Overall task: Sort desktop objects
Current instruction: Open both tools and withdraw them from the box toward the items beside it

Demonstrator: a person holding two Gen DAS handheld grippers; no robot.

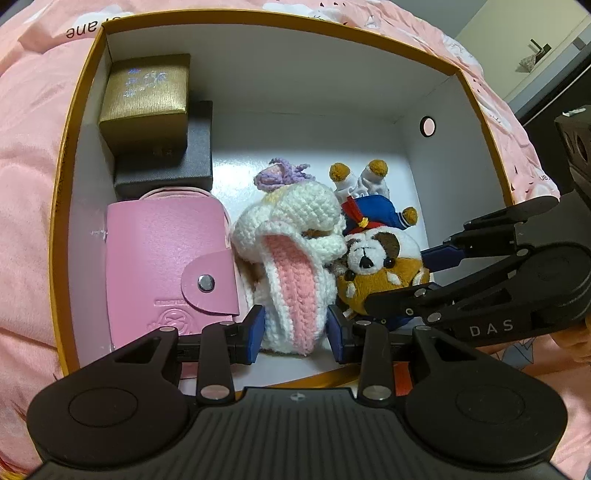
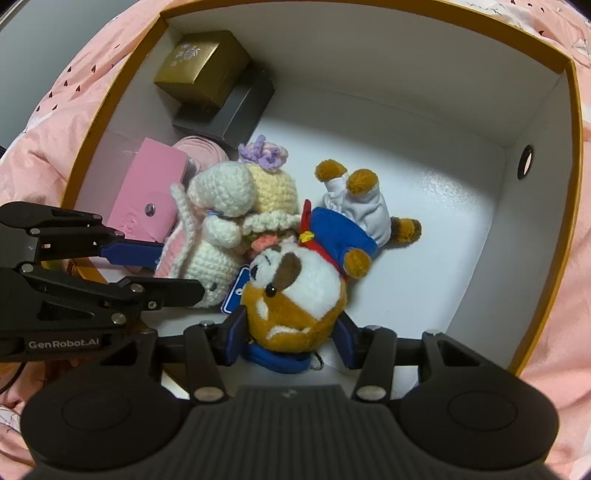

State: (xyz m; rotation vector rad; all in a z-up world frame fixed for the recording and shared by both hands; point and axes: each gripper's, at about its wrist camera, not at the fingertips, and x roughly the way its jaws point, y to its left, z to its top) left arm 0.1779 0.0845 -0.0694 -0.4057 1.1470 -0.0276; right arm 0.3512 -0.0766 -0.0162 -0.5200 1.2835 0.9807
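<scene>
A white and pink crochet bunny (image 1: 291, 258) lies in the orange-rimmed box (image 1: 258, 22). My left gripper (image 1: 295, 332) straddles its long ear, pads near both sides; contact is unclear. Beside it lies a plush dog (image 2: 295, 291) in a blue sailor suit. My right gripper (image 2: 291, 332) straddles the dog's head, pads close to both sides. The bunny also shows in the right wrist view (image 2: 218, 221), with my left gripper (image 2: 147, 269) beside it. My right gripper shows in the left wrist view (image 1: 413, 273) against the dog (image 1: 380, 266).
A pink snap wallet (image 1: 166, 266) stands at the box's left wall. A gold gift box (image 1: 147, 96) sits on a dark grey box (image 1: 184, 162) in the far left corner. The box floor (image 2: 424, 206) is white. Pink bedding (image 1: 26, 184) surrounds the box.
</scene>
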